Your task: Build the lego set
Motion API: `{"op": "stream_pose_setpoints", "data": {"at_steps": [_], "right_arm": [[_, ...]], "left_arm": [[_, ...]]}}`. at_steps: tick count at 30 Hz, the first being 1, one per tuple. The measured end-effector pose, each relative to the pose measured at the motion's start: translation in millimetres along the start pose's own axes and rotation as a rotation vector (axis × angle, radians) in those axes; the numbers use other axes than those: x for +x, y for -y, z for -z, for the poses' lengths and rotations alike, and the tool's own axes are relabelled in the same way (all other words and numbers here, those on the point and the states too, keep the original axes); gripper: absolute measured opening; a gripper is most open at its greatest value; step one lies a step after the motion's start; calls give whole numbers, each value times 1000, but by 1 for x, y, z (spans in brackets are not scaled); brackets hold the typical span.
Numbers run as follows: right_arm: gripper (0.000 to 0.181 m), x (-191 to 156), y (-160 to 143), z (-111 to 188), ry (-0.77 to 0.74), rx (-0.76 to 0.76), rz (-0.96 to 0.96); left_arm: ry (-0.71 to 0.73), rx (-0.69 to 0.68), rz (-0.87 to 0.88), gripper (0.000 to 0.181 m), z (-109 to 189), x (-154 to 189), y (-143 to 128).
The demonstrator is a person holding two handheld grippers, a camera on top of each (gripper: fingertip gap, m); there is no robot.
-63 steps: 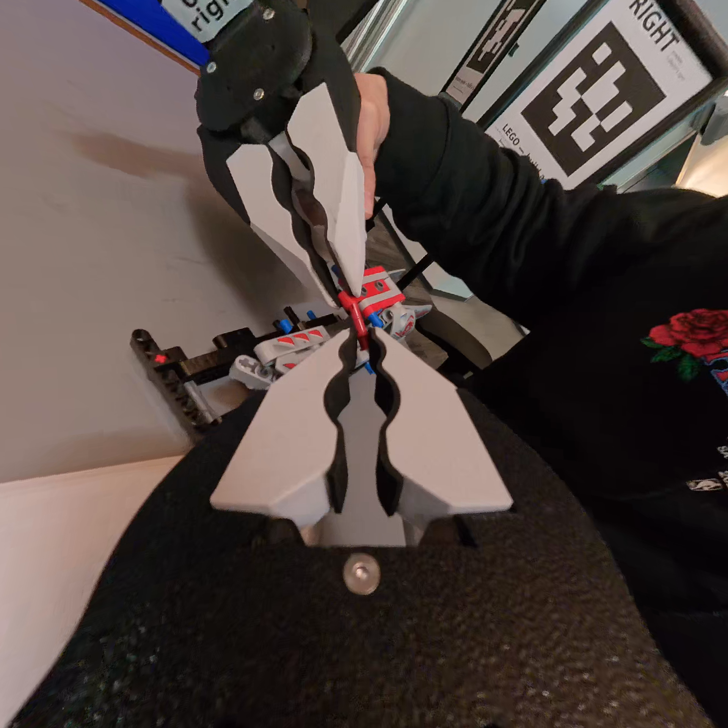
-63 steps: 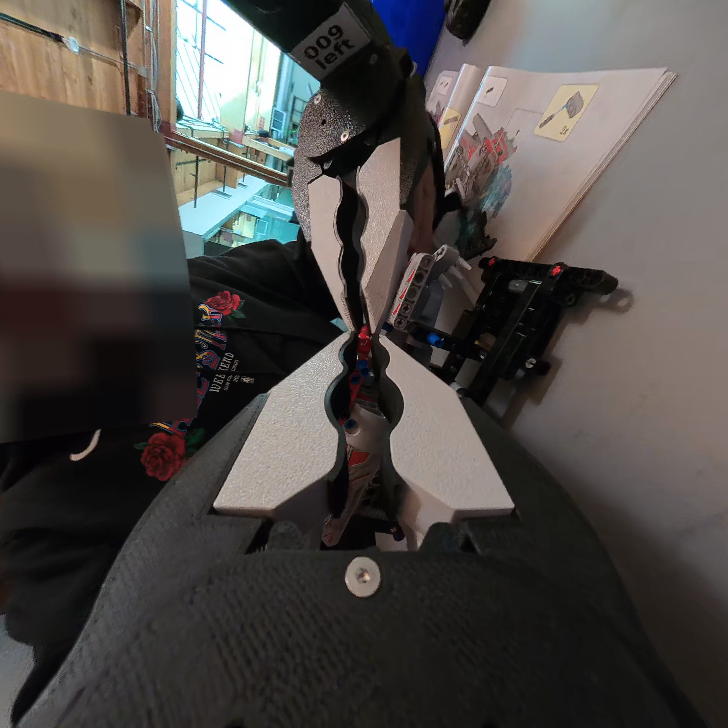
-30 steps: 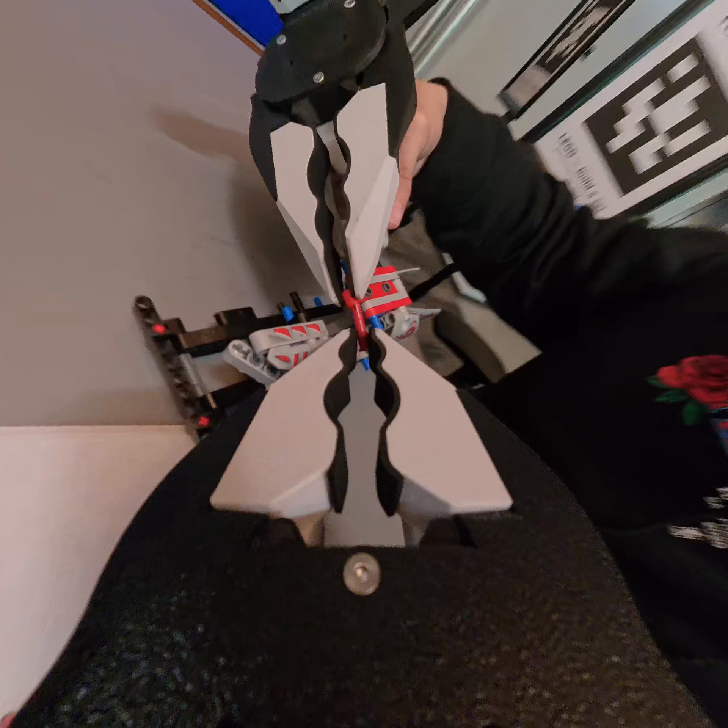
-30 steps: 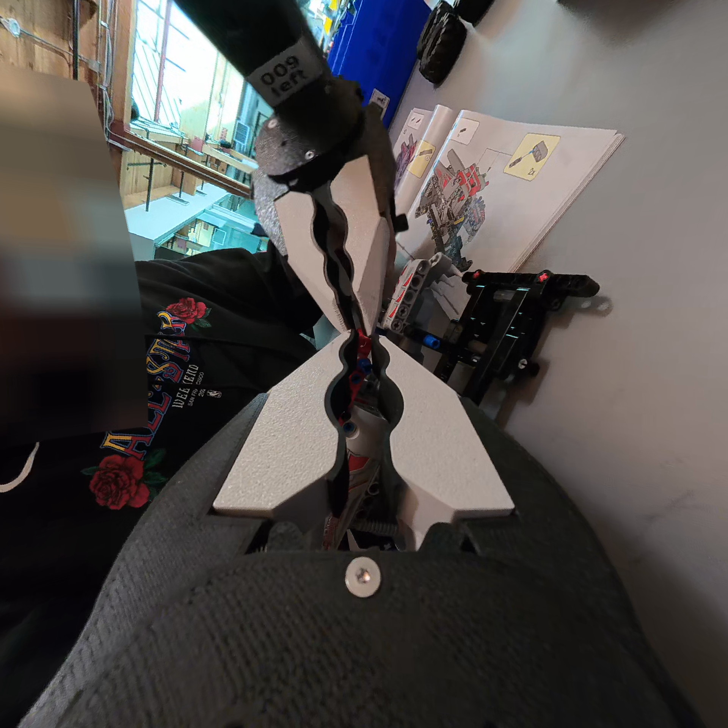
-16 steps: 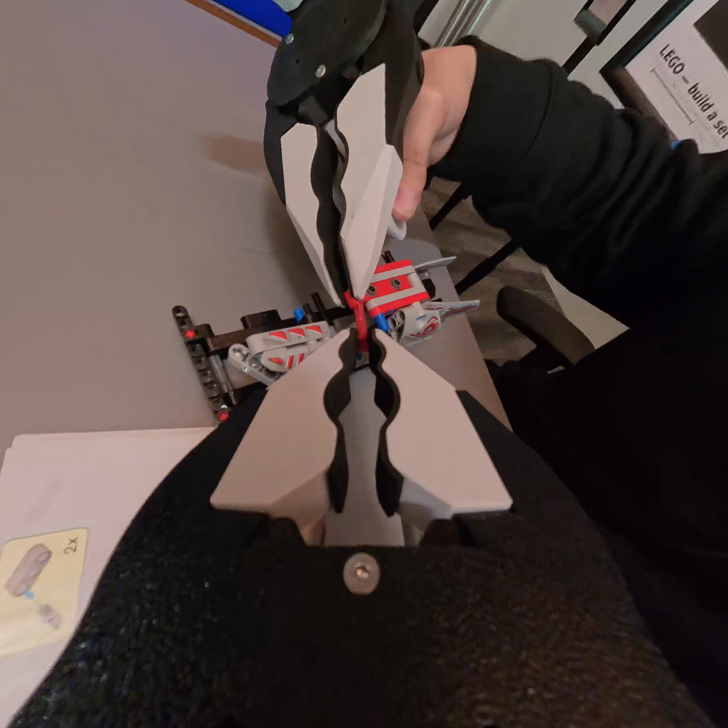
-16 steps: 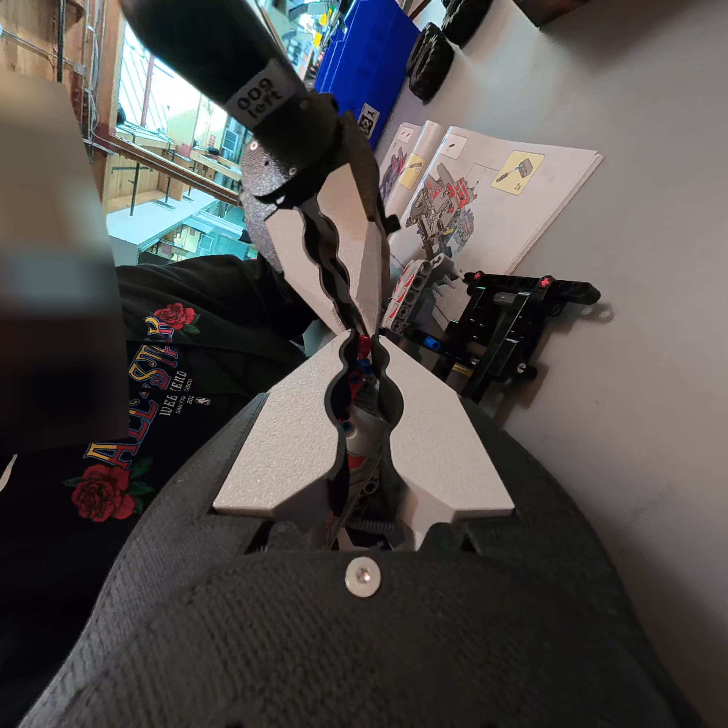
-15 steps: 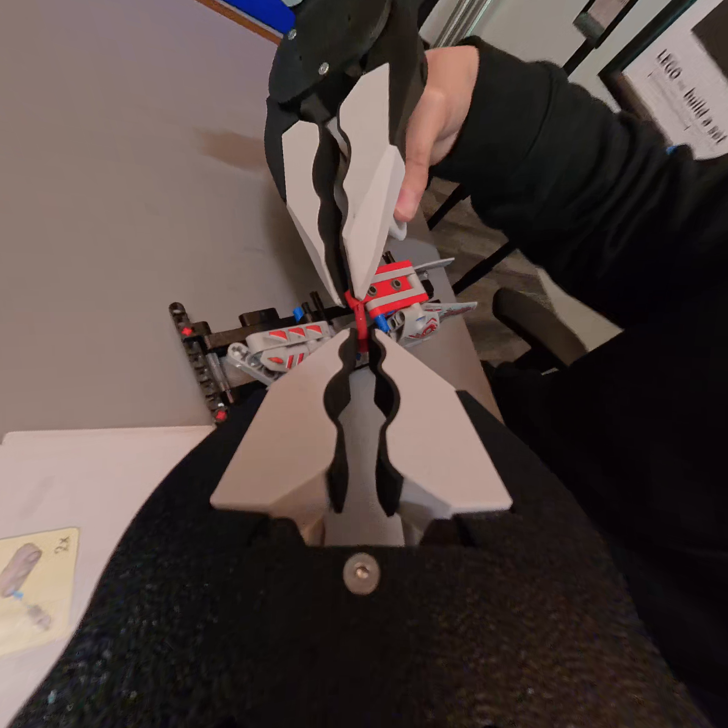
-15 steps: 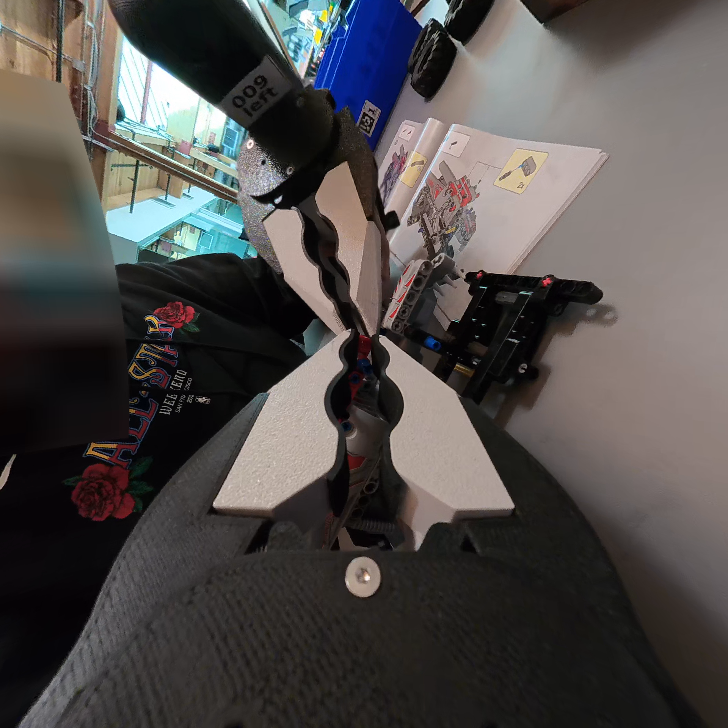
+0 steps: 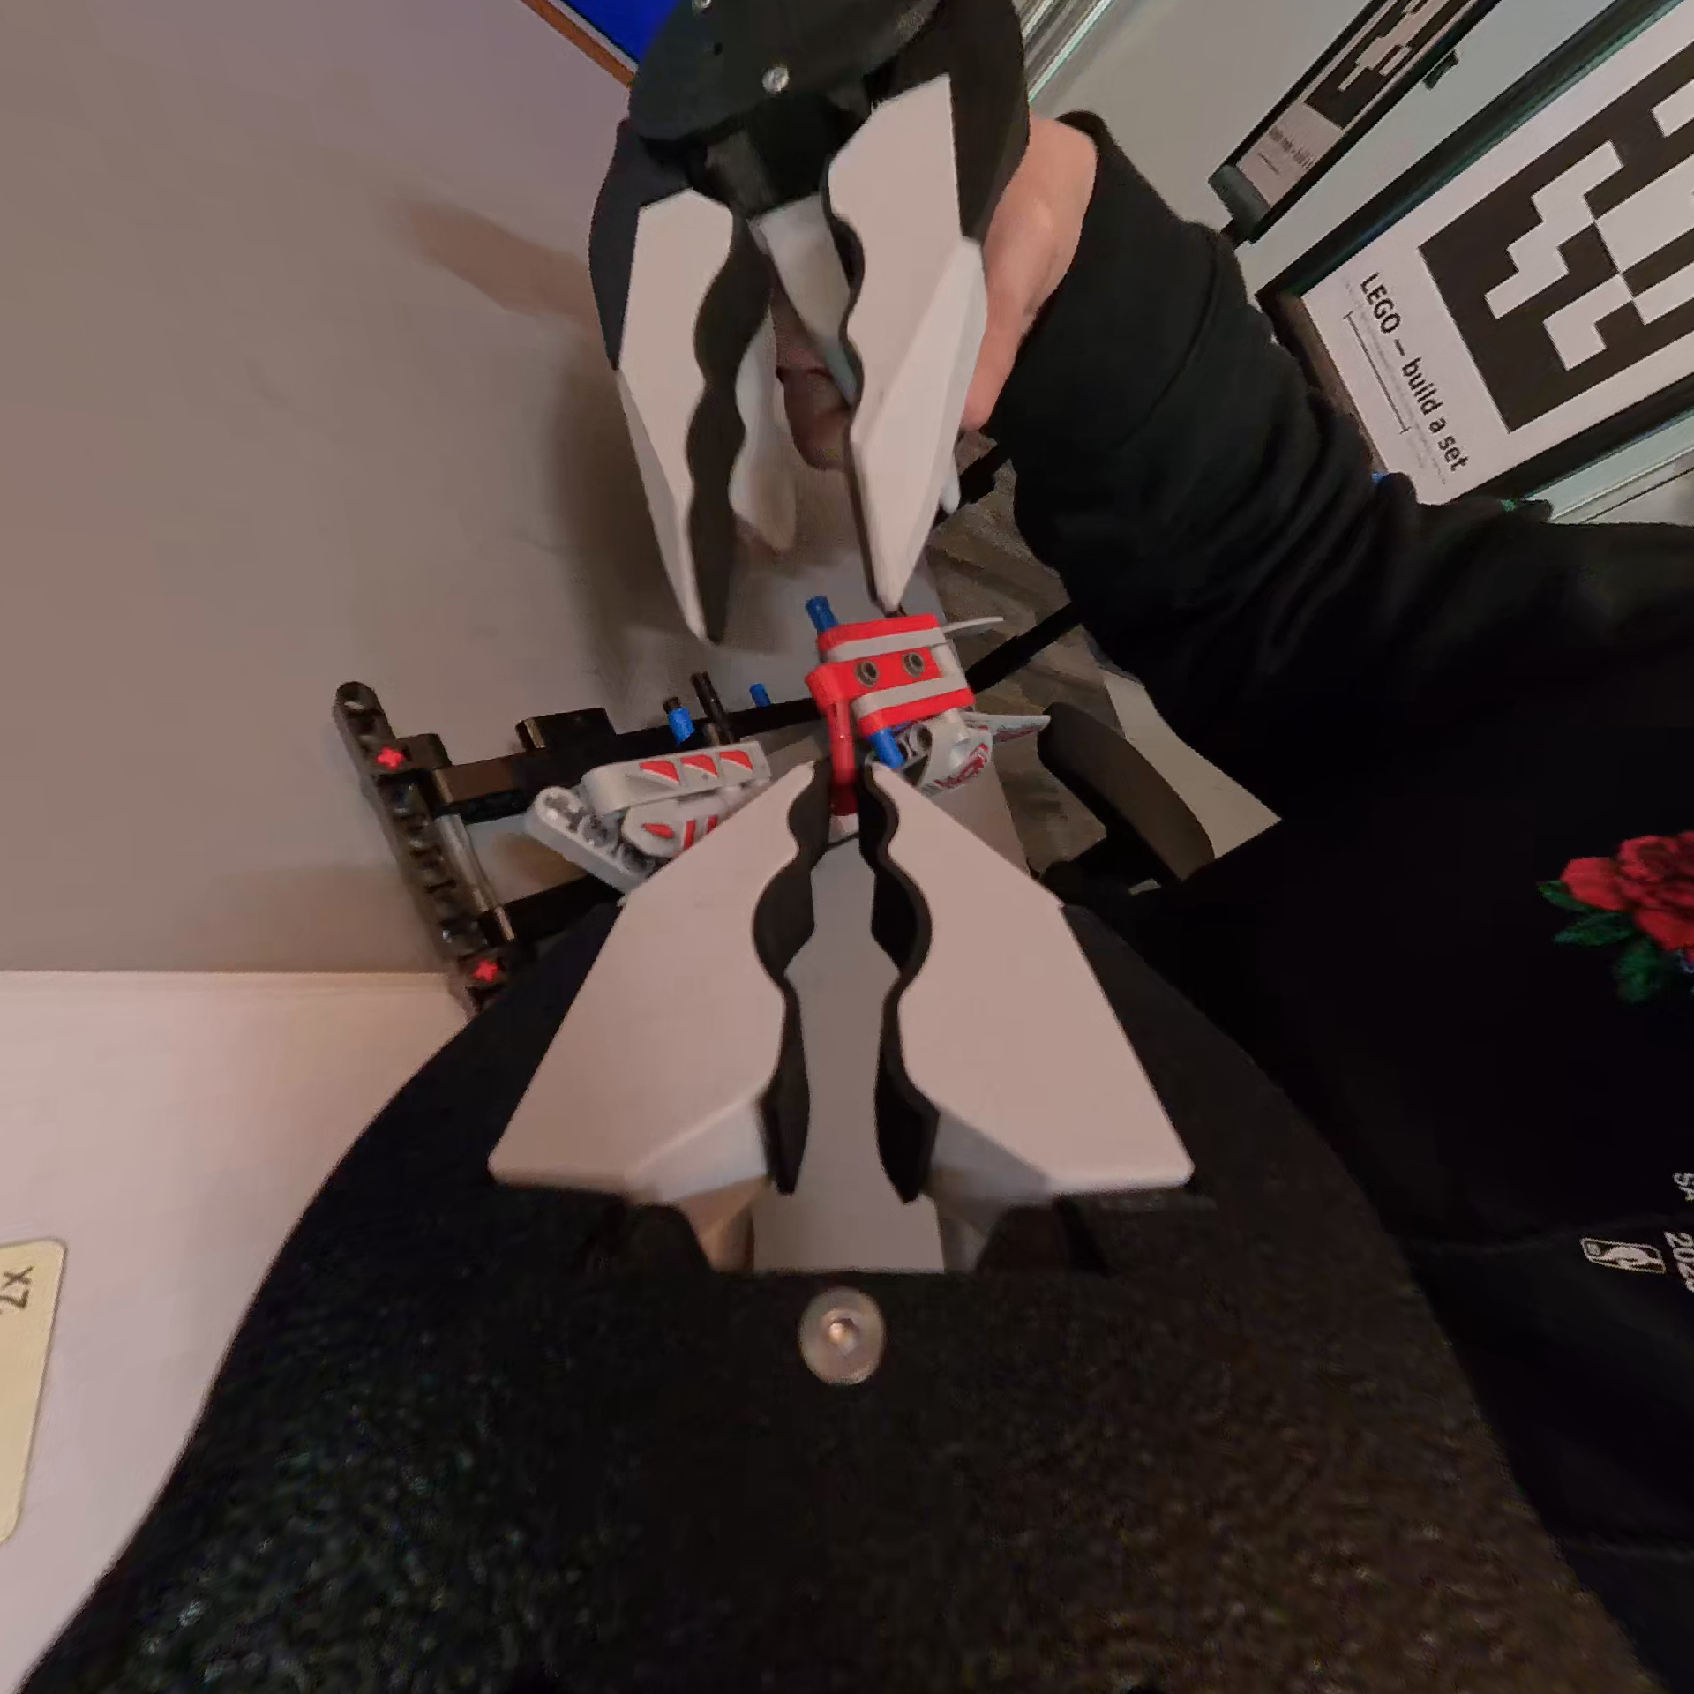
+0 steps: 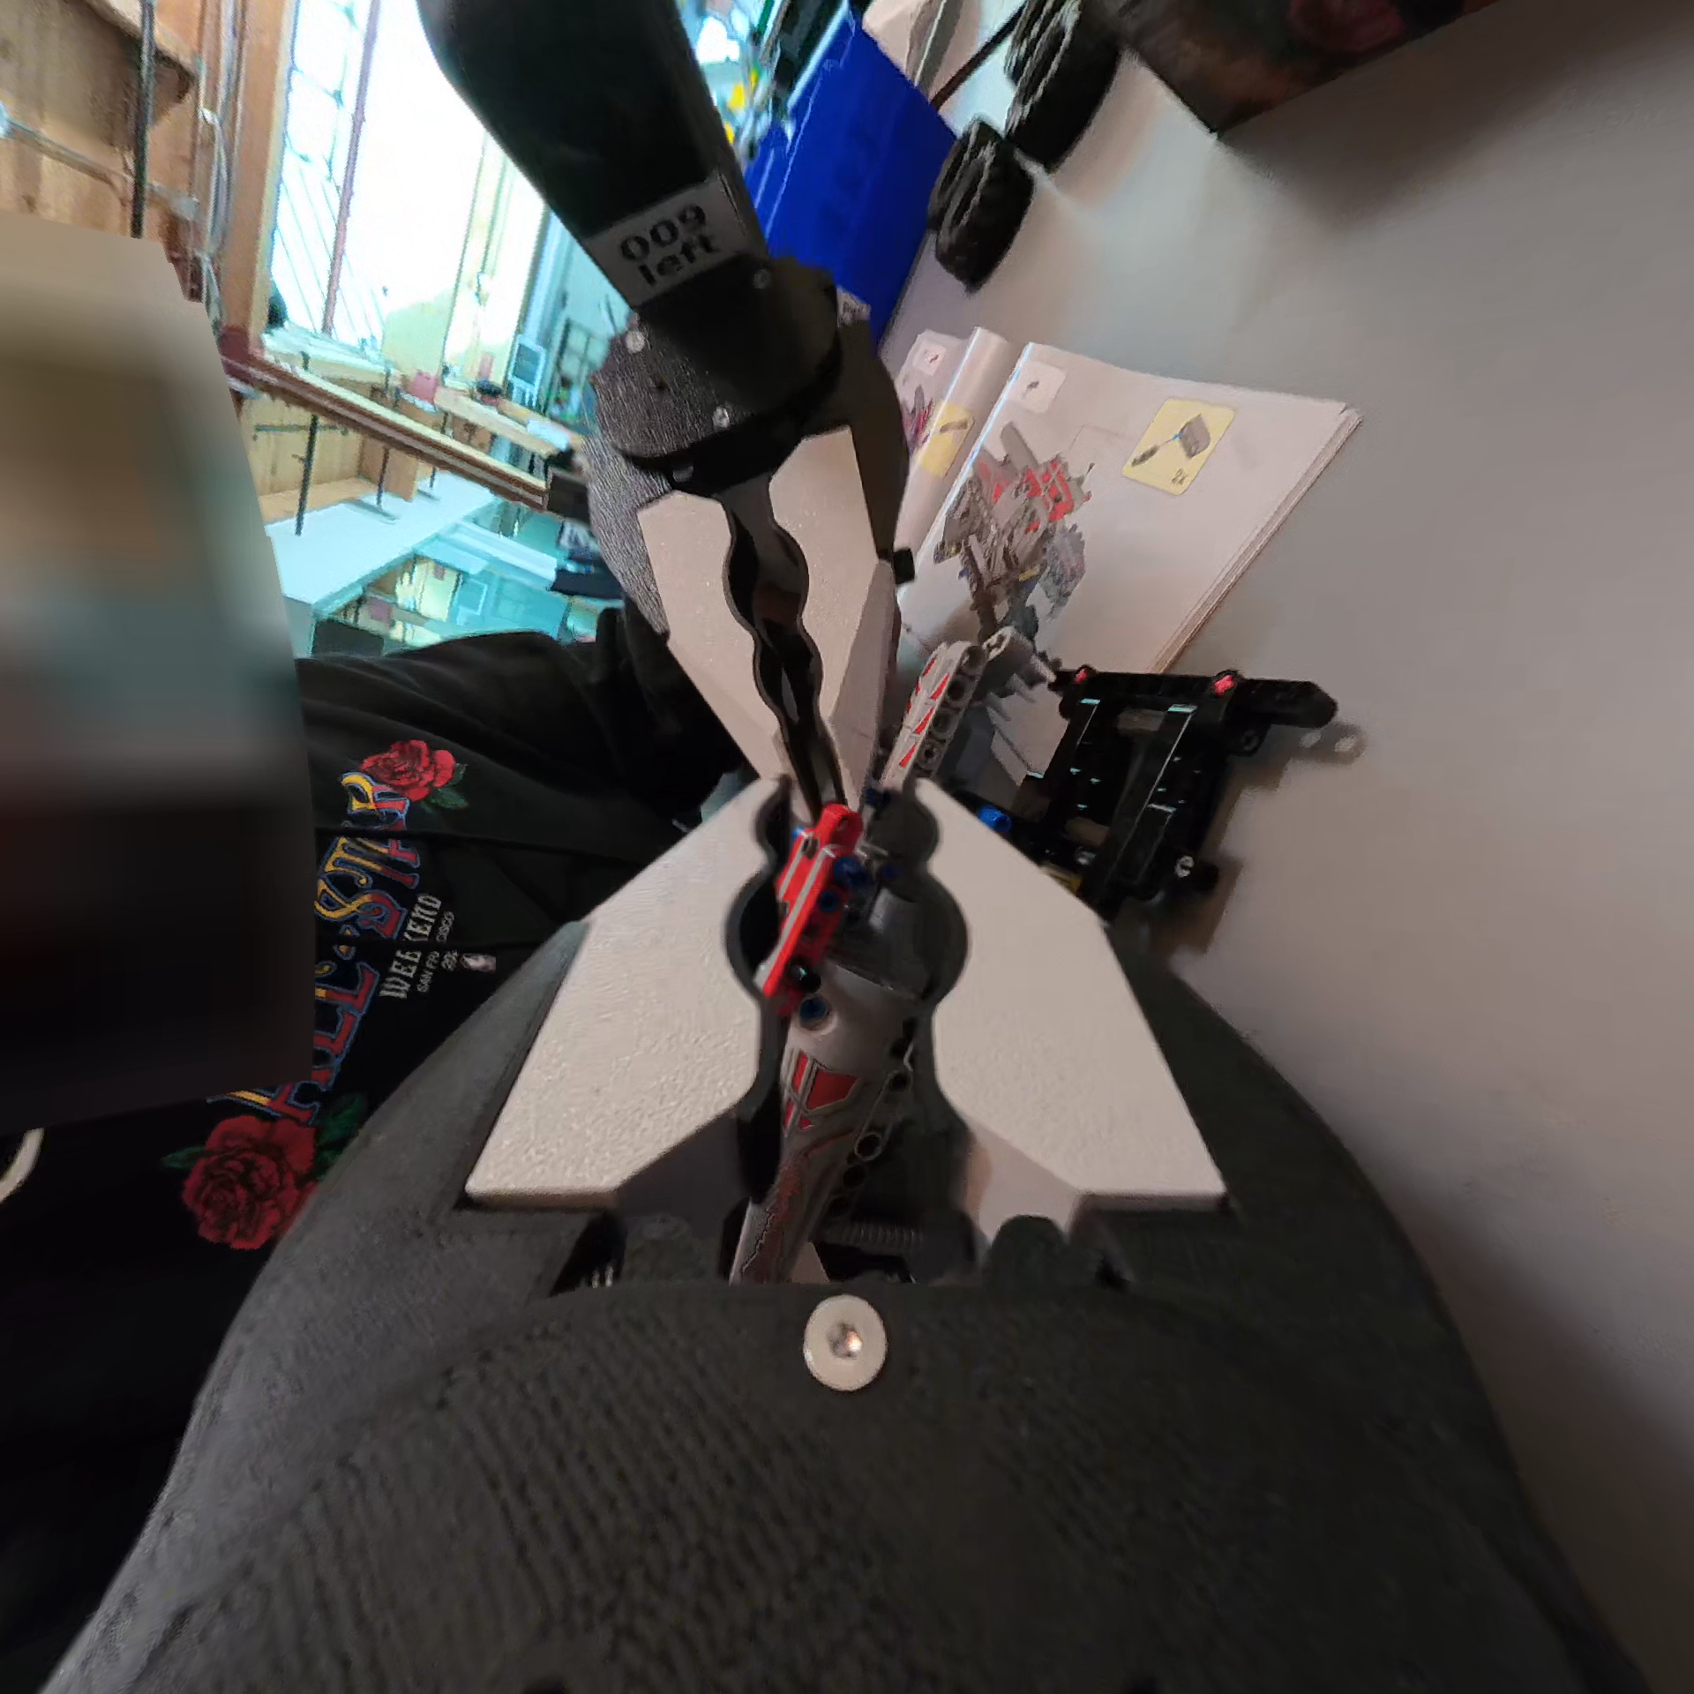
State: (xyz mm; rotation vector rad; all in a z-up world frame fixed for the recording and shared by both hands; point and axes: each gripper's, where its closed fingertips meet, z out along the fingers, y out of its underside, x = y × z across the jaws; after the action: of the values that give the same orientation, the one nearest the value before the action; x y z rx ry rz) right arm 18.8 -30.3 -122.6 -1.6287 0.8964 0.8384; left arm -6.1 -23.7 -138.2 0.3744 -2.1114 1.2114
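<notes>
A small red and grey lego assembly (image 9: 885,678) with blue pins hangs in the air between the two grippers. My left gripper (image 9: 843,779) is shut on a red part at its lower edge. My right gripper (image 10: 848,797) is open; the assembly (image 10: 816,889) lies loose in the wide gap between its fingers. In the left wrist view the right gripper (image 9: 797,623) stands just above the assembly, jaws spread. The left gripper (image 10: 830,793) comes down from above in the right wrist view. A black lego frame (image 9: 440,825) with a grey, red-marked panel (image 9: 678,779) lies on the table behind.
An open instruction booklet (image 10: 1146,513) lies beside the black frame (image 10: 1155,779). A blue bin (image 10: 843,174) and black tyres (image 10: 981,202) stand farther back. The person's black sleeve (image 9: 1192,412) fills the right side. A framed marker poster (image 9: 1558,229) leans behind. My two grippers' fingertips are within a few centimetres of each other.
My right gripper has opened and let go of the red and grey assembly, drawing slightly back. My left gripper still holds the assembly by its red part.
</notes>
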Motion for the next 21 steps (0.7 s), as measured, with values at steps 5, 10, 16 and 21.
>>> {"op": "stream_pose_setpoints", "data": {"at_steps": [5, 10, 16, 21], "right_arm": [[50, 14, 3, 19, -79, 50, -64], [40, 6, -24, 2, 9, -83, -187], [15, -6, -15, -2, 120, -45, -253], [11, -6, -20, -7, 117, -80, -230]], "left_arm": [[-13, -19, 4, 4, 1, 0, 0], [-43, -63, 17, 4, 1, 1, 1], [-79, -94, 30, 4, 1, 0, 1], [-128, -86, 70, 4, 2, 1, 1]]}}
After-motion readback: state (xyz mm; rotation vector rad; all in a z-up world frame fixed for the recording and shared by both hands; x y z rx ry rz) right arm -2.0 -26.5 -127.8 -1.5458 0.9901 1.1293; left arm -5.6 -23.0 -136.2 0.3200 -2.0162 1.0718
